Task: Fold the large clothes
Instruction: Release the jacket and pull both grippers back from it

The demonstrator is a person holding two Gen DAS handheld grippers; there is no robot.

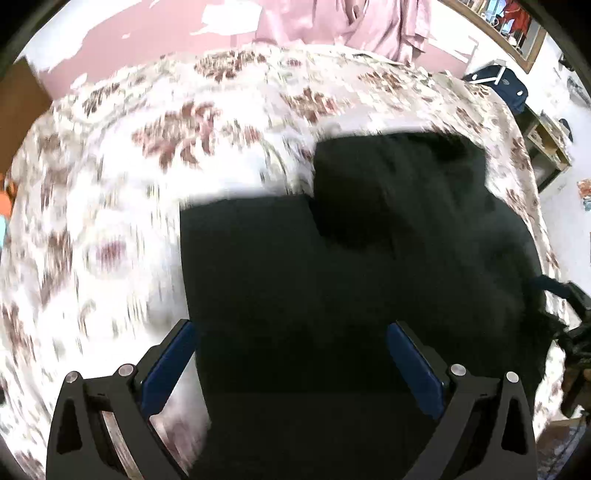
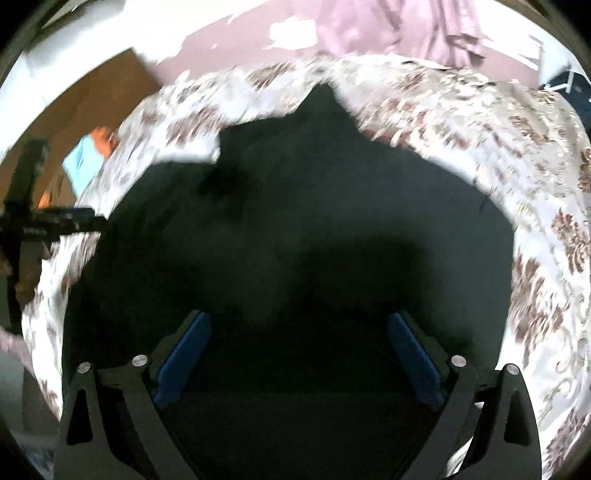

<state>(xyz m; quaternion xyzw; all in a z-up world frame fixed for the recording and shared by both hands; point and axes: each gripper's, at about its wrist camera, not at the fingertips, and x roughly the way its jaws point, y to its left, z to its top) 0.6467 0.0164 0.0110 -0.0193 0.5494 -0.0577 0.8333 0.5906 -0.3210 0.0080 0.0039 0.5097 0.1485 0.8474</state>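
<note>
on the floral bedspread (image 1: 110, 206), black garment (image 1: 295, 266)

Your left gripper (image 1: 291, 332) hangs over the black garment (image 1: 332, 258) with jaws spread wide, blue pads (image 1: 170, 363) apart — nothing between them but cloth below. The garment lies on the floral bedspread (image 1: 147, 147), one part lapped over at upper right. Your right gripper (image 1: 574, 332) shows at the far right edge, at the garment's side — blurred. Pink curtain (image 1: 369, 22) behind the bed.

Floral bedspread (image 1: 229, 122), pink curtain (image 1: 369, 26)
</note>
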